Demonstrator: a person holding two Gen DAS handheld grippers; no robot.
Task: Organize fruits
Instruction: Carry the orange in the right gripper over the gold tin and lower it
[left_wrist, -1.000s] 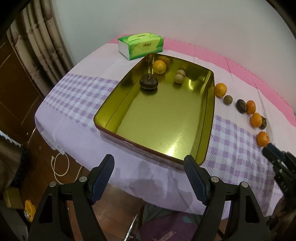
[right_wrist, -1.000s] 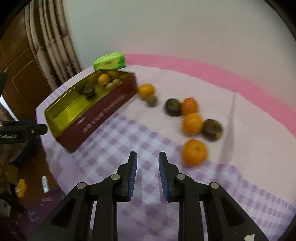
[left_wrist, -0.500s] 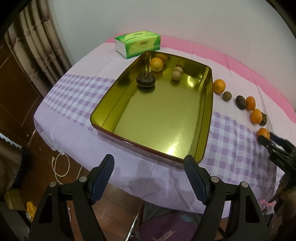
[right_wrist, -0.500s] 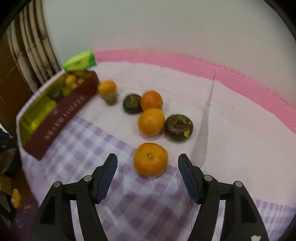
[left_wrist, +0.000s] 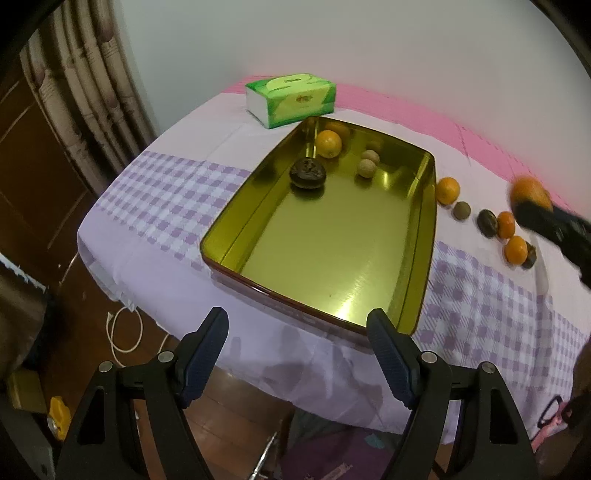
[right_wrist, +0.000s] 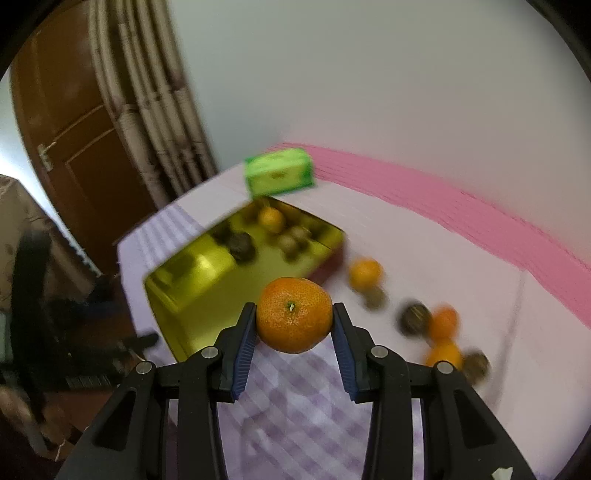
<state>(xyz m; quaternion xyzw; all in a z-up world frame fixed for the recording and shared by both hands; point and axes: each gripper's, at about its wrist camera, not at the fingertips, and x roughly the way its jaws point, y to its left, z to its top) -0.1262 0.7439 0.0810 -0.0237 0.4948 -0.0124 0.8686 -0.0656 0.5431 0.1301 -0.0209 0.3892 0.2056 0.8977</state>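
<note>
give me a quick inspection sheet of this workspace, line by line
surface: table under a purple checked cloth
job's things: gold tray holding an orange, a dark fruit and small brown fruits; held orange lifted off the cloth; loose fruit row beside the tray
clutter: tissue box behind the tray
grippers: right gripper shut on the held orange; left gripper open, holding nothing
cables: white cord on the floor
surroundings: curtain, wooden door, white wall
</note>
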